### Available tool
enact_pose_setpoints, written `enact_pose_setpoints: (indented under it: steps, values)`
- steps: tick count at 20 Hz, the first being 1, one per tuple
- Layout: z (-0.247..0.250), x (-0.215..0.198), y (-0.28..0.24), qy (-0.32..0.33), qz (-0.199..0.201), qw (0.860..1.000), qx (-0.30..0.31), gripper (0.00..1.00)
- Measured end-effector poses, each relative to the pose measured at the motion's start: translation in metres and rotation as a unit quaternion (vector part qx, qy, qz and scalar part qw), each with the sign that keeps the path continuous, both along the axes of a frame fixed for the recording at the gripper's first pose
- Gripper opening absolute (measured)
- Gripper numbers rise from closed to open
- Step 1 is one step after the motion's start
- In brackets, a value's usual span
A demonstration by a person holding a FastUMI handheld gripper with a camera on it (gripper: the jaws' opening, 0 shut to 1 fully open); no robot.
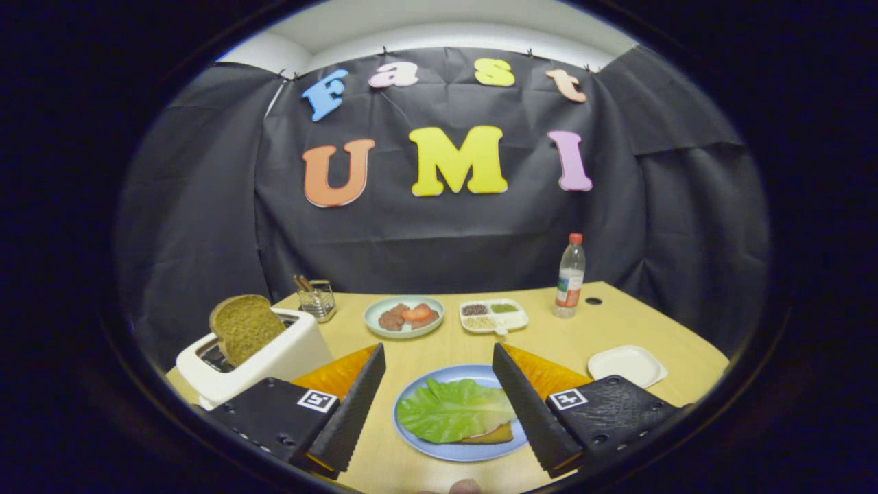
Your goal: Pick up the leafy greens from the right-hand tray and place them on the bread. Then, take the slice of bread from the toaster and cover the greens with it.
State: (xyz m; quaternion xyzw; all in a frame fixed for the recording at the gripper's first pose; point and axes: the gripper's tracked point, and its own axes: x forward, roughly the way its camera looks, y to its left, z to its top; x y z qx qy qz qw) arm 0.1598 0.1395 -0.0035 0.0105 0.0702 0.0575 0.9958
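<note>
A green lettuce leaf [453, 409] lies on a slice of bread [495, 434] on a blue plate [411, 398], between and just below my fingers. My gripper [439, 357] is open and holds nothing. A brown slice of bread [245, 326] stands upright in the slot of a white toaster [274, 360], left of the left finger [353, 405]. A white square tray [627, 364] sits bare to the right of the right finger [528, 408].
Beyond the plate stand a pale green plate with meat and tomato [405, 315], a white divided dish of seeds [494, 315], a plastic bottle with a red cap [570, 276] and a small holder with sticks [316, 298]. The wooden table [617, 329] ends at the black cloth wall.
</note>
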Motion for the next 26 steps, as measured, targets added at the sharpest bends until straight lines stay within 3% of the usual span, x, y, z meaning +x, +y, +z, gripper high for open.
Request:
enact_pose_setpoints:
  steps: [4, 9, 14, 18, 22, 25, 26]
  values:
    - [0.033, -0.025, 0.057, -0.034, 0.024, 0.999, -0.018, 0.96]
    - [0.036, -0.032, 0.138, -0.013, 0.064, 0.998, 0.005, 0.96]
    - [-0.009, -0.018, 0.186, 0.056, 0.077, 0.995, -0.015, 0.95]
    - [-0.032, 0.002, 0.188, 0.089, 0.053, 0.994, -0.038, 0.94]
    - [-0.038, 0.008, 0.184, 0.097, 0.044, 0.994, -0.032, 0.53]
    - [-0.042, 0.010, 0.186, 0.102, 0.058, 0.993, -0.021, 0.17]
    - [-0.040, 0.010, 0.184, 0.098, 0.060, 0.993, -0.020, 0.16]
